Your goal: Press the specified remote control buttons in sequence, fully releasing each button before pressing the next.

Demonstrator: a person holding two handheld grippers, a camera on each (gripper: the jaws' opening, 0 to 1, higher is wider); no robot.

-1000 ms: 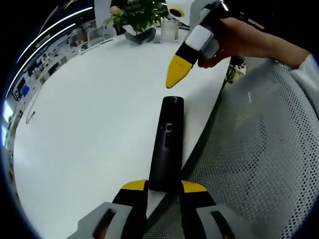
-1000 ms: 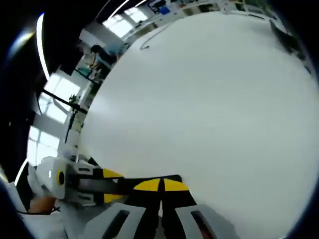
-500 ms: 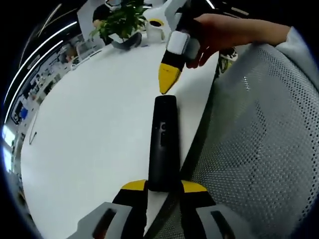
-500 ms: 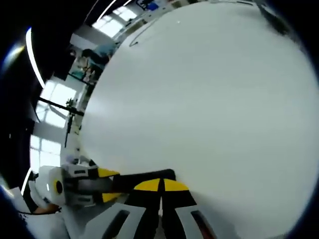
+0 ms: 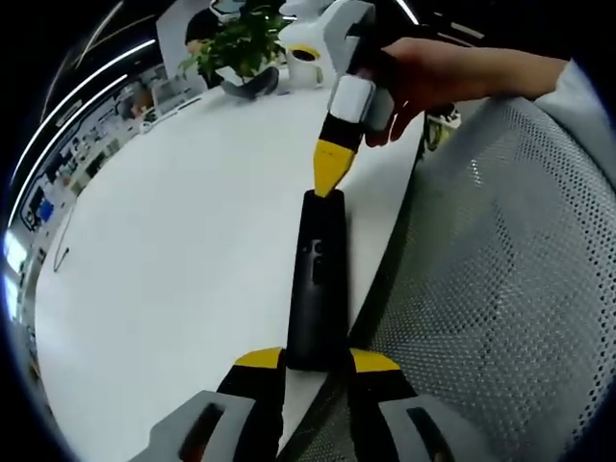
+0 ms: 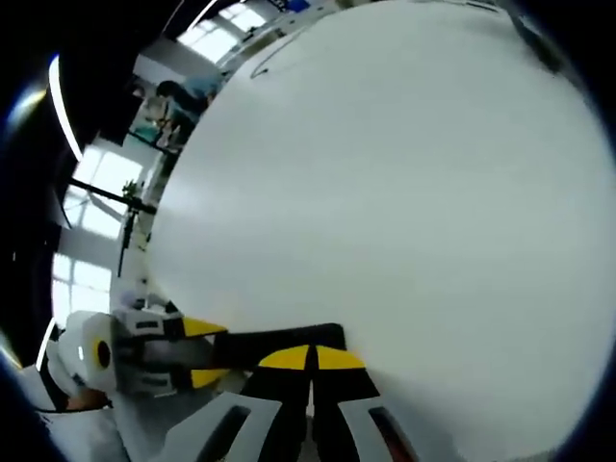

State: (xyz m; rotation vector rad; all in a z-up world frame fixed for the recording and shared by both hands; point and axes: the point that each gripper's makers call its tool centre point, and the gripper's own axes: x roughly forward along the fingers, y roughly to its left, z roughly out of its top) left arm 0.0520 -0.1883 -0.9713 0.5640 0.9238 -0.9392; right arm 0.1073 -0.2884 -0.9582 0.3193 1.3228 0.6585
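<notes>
A long black remote control (image 5: 318, 274) lies on the white table (image 5: 173, 250) close to its edge. My left gripper (image 5: 316, 360) is shut on its near end, yellow tips on either side. My right gripper (image 5: 330, 181), held by a hand, comes in from the upper right with its yellow tips together, touching the remote's far end. In the right gripper view my right gripper (image 6: 310, 354) is shut, its tips resting on the remote (image 6: 279, 340). The left gripper (image 6: 197, 351) clamps the remote from the left there.
A grey mesh chair (image 5: 500, 289) sits right beside the table edge. At the far end stand a potted plant (image 5: 245, 43) and a white cup (image 5: 304, 60). A thin dark item (image 5: 60, 258) lies at the table's far left.
My right gripper has come down and nearer, from hovering beyond the remote's far end to touching that end. The left gripper keeps its hold on the remote.
</notes>
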